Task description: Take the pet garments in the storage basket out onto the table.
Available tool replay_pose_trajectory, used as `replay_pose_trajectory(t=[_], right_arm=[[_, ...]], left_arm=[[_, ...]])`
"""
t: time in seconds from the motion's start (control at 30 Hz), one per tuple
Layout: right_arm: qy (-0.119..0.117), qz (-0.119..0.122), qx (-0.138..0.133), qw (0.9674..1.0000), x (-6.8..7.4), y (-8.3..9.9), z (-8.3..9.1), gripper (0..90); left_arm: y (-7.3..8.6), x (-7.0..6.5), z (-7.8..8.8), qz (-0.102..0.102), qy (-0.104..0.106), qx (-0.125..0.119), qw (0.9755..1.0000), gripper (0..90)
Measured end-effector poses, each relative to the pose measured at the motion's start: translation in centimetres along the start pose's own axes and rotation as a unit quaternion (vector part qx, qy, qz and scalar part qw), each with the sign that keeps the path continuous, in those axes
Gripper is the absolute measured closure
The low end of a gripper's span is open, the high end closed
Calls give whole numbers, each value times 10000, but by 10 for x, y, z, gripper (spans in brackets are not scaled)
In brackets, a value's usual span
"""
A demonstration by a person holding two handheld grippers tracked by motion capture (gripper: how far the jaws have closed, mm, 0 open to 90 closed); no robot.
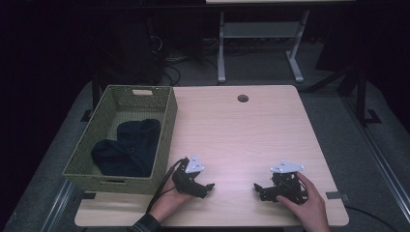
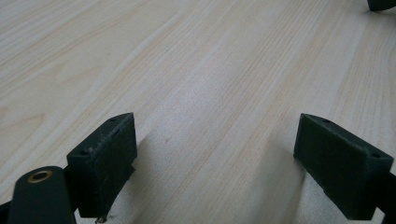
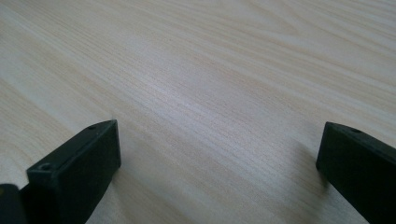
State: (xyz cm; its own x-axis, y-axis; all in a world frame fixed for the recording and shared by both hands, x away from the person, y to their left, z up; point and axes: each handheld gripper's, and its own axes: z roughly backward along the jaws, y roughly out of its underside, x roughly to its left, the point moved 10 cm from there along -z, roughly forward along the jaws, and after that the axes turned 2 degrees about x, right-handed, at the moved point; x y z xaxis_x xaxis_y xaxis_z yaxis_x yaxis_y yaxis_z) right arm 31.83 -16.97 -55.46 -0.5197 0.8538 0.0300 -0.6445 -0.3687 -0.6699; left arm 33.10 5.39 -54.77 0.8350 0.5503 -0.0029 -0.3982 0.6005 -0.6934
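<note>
A green woven basket (image 1: 166,137) stands on the left part of the wooden table (image 1: 241,130), with dark clothing (image 1: 128,147) piled inside. My left gripper (image 1: 207,188) rests low over the table near its front edge, just right of the basket, held in a hand. Its jaws stand wide apart in the left gripper view, with bare wood between its pads (image 2: 105,163). My right gripper (image 1: 258,189) lies near the front right, pointing left toward the other one. In the right gripper view its pads (image 3: 77,175) are also far apart with nothing between them.
A round cable hole (image 1: 242,98) sits near the table's far edge. Beyond the table are a grey desk frame (image 1: 256,36) and cables on the dark floor. The tip of the other gripper (image 2: 380,4) shows at the top right of the left gripper view.
</note>
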Motion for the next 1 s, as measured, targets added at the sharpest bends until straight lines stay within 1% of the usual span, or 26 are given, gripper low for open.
replay_pose_trajectory(t=[0.33,0.43,0.5,0.6,0.9,1.0], right_arm=[[-11,6,9,10000,0,0,0,0],[-9,13,3,10000,0,0,0,0],[-10,7,7,10000,0,0,0,0],[-11,8,8,10000,0,0,0,0],[-9,12,4,10000,0,0,0,0],[-11,8,7,10000,0,0,0,0]], left_arm=[[0,0,0,-4,0,1,10000,126],[-1,1,0,35,-2,-10,10000,128],[-2,1,-1,82,34,16,10000,129],[-3,2,0,93,36,52,9999,129],[-11,4,6,206,92,-123,9997,132],[-12,6,7,218,44,-132,9997,132]])
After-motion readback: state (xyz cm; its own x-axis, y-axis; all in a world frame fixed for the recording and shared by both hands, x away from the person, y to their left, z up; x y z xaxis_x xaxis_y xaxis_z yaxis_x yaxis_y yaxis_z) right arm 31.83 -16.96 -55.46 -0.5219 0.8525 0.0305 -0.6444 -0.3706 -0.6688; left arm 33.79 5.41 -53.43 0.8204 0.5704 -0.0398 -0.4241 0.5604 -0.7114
